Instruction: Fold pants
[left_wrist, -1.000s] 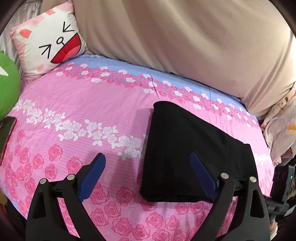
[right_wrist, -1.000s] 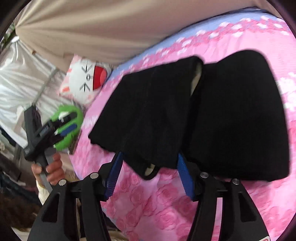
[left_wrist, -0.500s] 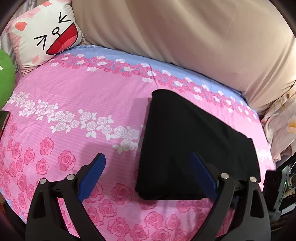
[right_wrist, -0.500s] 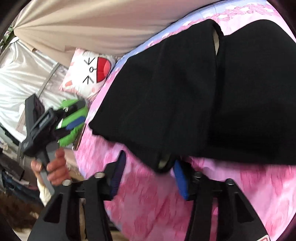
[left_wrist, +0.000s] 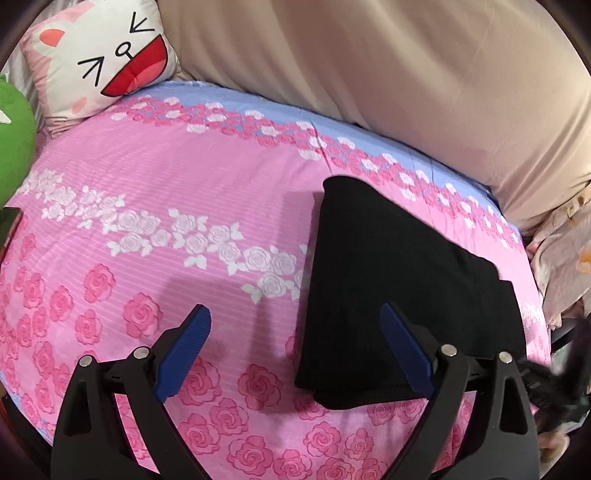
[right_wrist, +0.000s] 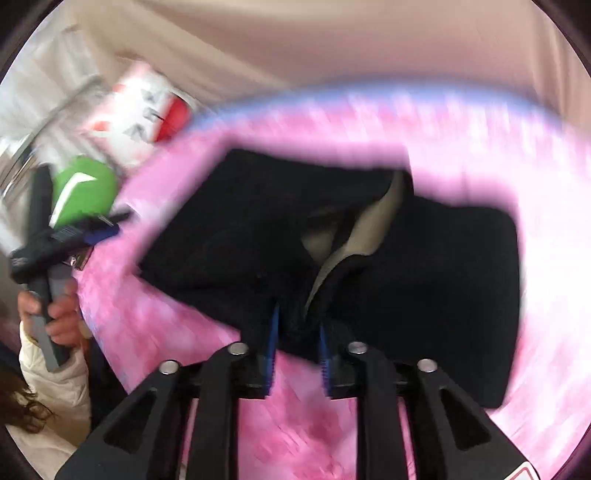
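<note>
A pink rose-print bedsheet (left_wrist: 155, 206) carries soft black pants (left_wrist: 388, 280) folded flat at three o'clock. The left gripper (left_wrist: 295, 347) gapes empty, ribbed pads wide; the right gripper (right_wrist: 297, 332), jaws easing apart, pinches a bunched pants edge

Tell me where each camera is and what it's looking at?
Left wrist: sits on the left tool, looking down across the pink bed at the black pants; only its own fingers show.
Right wrist: sits on the right tool, looking down at the pants bunched between its opening jaws; the person's hand shows.
Both share the pants, bed and cat pillow.
</note>
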